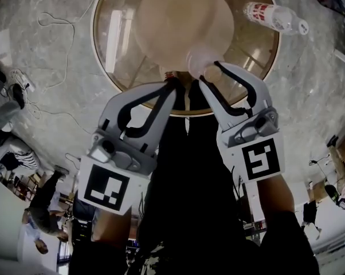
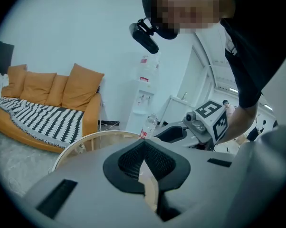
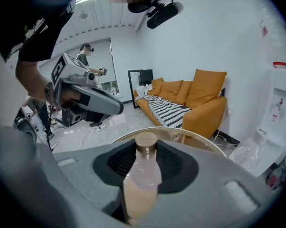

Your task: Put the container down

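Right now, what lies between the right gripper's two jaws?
A capped bottle of pale beige liquid, clamped by the right gripper; the right gripper view shows it.

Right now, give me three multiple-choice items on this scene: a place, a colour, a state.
1. Where is the water bottle? A on a shelf; B on the round table; C on the floor.
2. The sofa's colour? A orange; B grey; C green.
3. The right tool is: A open, empty; B out of view; C shut on the capped bottle.
Answers: B, it stands by the table's rim; A, orange cushions show; C, its pads press the bottle's sides.
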Available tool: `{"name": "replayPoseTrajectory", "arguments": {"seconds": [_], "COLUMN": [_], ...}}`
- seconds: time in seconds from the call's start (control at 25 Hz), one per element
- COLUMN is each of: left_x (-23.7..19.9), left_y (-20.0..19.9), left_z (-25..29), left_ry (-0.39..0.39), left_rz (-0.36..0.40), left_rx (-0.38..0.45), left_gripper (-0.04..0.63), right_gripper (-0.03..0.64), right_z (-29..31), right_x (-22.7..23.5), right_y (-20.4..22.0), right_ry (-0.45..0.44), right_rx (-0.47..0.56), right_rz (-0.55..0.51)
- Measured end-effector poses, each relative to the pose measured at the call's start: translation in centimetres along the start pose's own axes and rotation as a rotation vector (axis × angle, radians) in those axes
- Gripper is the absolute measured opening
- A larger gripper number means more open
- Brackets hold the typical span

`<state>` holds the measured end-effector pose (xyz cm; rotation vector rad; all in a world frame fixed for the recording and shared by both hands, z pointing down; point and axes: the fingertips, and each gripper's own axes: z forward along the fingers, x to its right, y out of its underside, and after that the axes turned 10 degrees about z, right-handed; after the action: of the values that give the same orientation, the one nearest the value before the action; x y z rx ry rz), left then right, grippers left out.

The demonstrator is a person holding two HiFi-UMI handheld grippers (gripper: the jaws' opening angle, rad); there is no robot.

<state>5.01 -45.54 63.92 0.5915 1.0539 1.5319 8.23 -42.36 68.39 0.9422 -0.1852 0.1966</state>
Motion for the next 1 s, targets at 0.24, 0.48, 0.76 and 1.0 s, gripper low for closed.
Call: {"name": "replayPoseTrajectory", "arguments": {"seconds": [0.24,0.48,0.76,1.0], "left_x": [-0.5,-1.2,-1.7,-2.2], "left_y": [2.7,4.5,6.4,7.4], "left_z": [0.9,1.7,3.3,4.6], "left_ry": [0.024,0.031,0.058,0.084], "left_rz": [-0.017,-0.037,-0.059,-0.059], "left_rx": [-0.024,-0.035,-0.046,-0.051], "left_gripper": [0.005,0.005,0.005,0.005], "right_gripper": [0.127,0.127,0.129,0.129], "right_z": [2.2,4.3,6.5,7.6], "right_x": [0.6,1.4,2.7,3.9], "right_y": [1.5,2.9,5.1,6.3], "right_ry": [0.013,0.026,0.047,0.071], "right_rx": [-0.003,-0.008,-0.030,-0.041], "right_rz": [0.013,0.020,0.062,0.052]}}
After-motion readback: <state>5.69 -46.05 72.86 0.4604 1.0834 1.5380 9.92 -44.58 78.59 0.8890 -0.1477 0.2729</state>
